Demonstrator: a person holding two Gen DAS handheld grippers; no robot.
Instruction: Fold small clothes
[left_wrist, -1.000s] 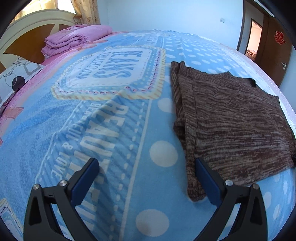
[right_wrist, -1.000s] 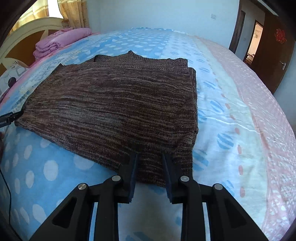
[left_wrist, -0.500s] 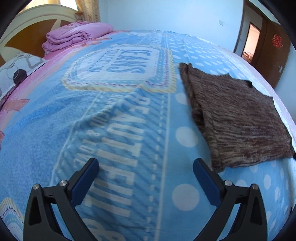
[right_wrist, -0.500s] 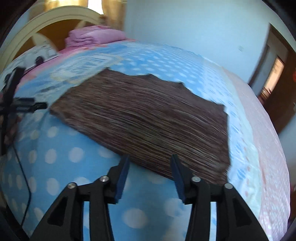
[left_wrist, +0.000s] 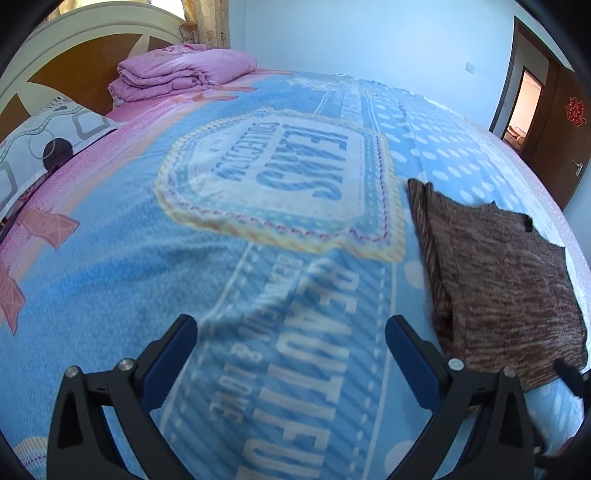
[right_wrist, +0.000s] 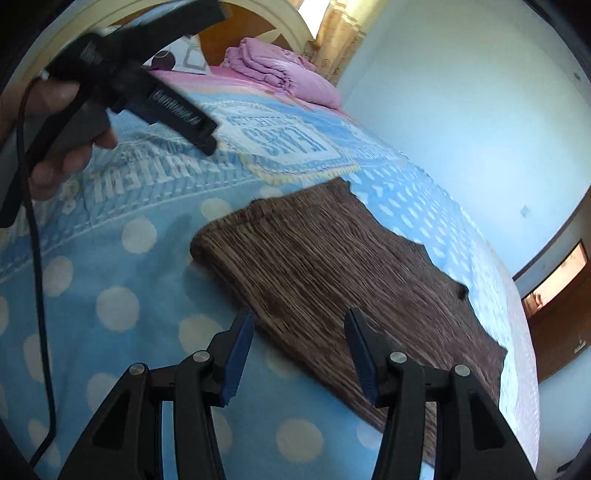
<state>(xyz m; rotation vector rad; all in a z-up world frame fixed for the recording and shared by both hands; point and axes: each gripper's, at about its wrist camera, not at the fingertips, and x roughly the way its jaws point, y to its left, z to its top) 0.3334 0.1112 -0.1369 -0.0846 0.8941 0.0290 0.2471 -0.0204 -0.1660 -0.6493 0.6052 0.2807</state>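
A brown knitted sweater lies folded flat on the blue blanket of the bed. My right gripper hovers open over the sweater's near edge; the cloth shows in the gap, but the pads are apart and do not press on it. In the left wrist view the sweater lies to the right. My left gripper stands wide open above bare blanket, left of the sweater, with nothing between its fingers. A hand carries that gripper at the upper left of the right wrist view.
A folded pink quilt and a patterned pillow sit by the wooden headboard. A black cable hangs from the left hand. A brown door stands open at the far right.
My right gripper opened wider, swung left along the sweater's near edge and rolled, so the sweater now lies slanted. My left gripper drew left, away from the sweater's corner.
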